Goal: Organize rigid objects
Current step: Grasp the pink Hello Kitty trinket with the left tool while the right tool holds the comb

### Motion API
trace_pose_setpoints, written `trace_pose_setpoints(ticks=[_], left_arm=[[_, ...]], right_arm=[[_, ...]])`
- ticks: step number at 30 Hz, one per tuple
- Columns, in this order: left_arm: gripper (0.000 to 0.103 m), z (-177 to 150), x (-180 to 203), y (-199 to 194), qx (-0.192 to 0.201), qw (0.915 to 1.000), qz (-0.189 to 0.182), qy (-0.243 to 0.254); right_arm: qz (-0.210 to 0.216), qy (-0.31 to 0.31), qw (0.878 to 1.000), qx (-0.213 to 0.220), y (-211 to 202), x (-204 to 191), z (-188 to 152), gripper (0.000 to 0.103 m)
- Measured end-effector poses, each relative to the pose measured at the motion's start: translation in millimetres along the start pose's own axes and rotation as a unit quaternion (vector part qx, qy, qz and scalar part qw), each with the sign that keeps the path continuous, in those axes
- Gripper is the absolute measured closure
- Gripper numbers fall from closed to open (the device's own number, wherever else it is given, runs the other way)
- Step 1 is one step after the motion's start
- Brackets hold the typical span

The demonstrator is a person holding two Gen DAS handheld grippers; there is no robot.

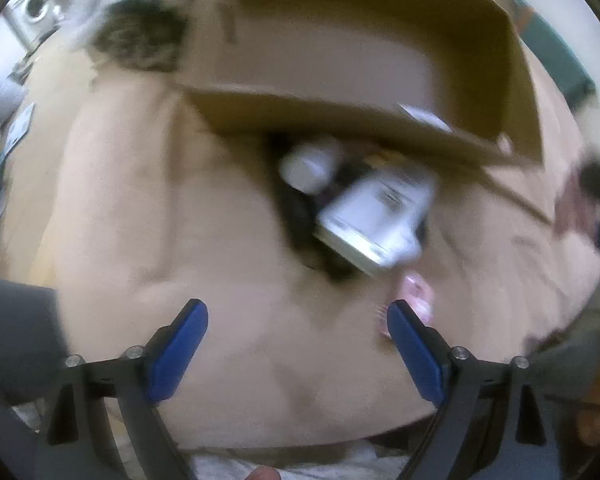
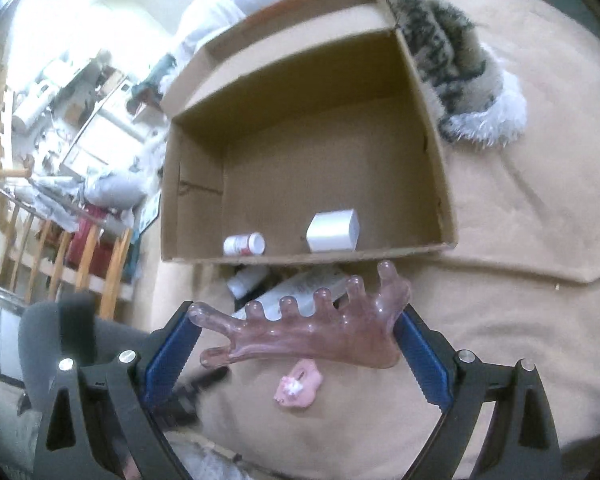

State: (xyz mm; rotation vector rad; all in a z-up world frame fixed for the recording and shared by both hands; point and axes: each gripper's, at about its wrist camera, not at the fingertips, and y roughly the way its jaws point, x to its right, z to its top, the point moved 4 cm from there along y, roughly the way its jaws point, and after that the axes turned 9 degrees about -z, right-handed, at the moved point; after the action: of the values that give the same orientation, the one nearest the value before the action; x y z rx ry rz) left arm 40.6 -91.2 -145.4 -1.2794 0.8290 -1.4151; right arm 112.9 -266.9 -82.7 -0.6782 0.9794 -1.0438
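Right tongs (image 2: 296,344) clamped across pink comb (image 2: 312,332), near box (image 2: 440,160).

- Left wrist view looks down, close over the beige cover (image 1: 180,200), facing the cardboard box (image 1: 360,60).
- Right wrist view faces the same box (image 2: 312,152) from slightly farther back.

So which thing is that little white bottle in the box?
Find the big brown cardboard box lying open on the tan blanket. Inside, along the wall nearest the right claw, two white things sit apart. The small white bottle with a red label is the left one, round and lying on its side; its neighbour is a plain white cube.
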Motion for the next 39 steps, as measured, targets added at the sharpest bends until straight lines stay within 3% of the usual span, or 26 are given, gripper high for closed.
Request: trace_pose_setpoints(ticks=[5,7,11,14,17,18,19,29,33,39], left_arm=[[0.016,-13,45,28,-0.018,0.9992,-0.006,0.035],[0.023,-13,56,37,-0.021,0.9987,-0.002,0.046],[0.027,-9,64,60,-0.046,0.9979,0.007,0.045],[0.033,-4,68,68,-0.044,0.9974,0.025,0.052],[0.053,-1,74,69,-0.038,0.9955,0.034,0.08],[0.065,0,77,68,-0.037,0.9948,0.037,0.088],[0.069,1,78,66,-0.036,0.9942,0.039,0.094],[0.069,7,74,47,-0.029,0.9937,0.039,0.101],[0.069,13,69,15,0.0,0.9938,0.032,0.106],[0.069,32,47,-33,0.051,0.9922,0.029,0.11]], right_arm=[[0.013,0.025,0.999,0.017,-2,10,8,0.001],[0.009,0.029,0.999,0.017,-1,12,9,0.001],[0.01,0.032,0.999,0.017,0,16,10,0.001],[0.015,0.034,0.999,0.017,-1,17,12,0.001],[0.02,0.033,0.999,0.016,-1,17,12,0.001],[0.02,0.032,0.999,0.016,0,16,13,0.001],[0.02,0.03,0.999,0.016,-1,15,13,0.001],[0.022,0.036,0.999,0.009,-2,12,18,0.001],[0.019,0.017,0.999,0.042,-22,2,21,0.001],[0.012,0.031,0.998,0.051,-29,0,22,0.001]])
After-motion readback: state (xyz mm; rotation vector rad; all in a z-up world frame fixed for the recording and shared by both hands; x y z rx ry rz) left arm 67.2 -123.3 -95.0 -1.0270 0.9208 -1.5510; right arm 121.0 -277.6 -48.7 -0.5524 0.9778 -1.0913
